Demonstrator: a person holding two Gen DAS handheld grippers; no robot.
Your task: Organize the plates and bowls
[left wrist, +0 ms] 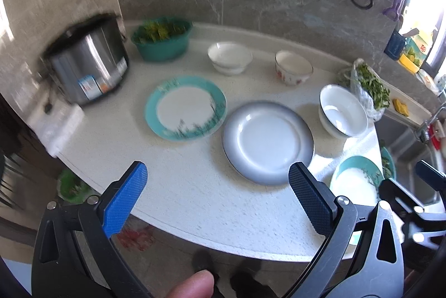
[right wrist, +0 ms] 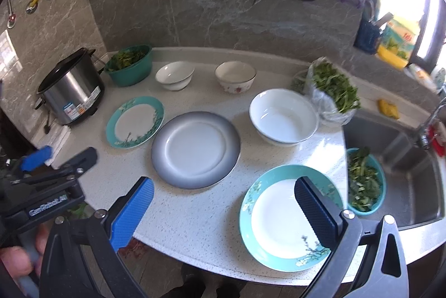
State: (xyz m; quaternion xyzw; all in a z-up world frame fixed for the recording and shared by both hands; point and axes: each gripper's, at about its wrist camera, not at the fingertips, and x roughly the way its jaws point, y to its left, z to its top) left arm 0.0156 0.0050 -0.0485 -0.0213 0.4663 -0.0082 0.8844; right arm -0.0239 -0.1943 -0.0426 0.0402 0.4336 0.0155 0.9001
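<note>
Here the left hand-held gripper (left wrist: 217, 181) and right hand-held gripper (right wrist: 223, 195) both hover spread and empty over the bench (right wrist: 195, 214) edge. Beyond them lie a grey plate (right wrist: 195, 149), two teal-rimmed plates (right wrist: 290, 217) and three bowls (right wrist: 283, 117).

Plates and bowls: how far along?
Barely started. Possibly done: two white bowls nested at the back. In hand: nothing; left gripper and right gripper open. Left: teal plates, grey plate, floral bowl, large bowl lie apart.
</note>
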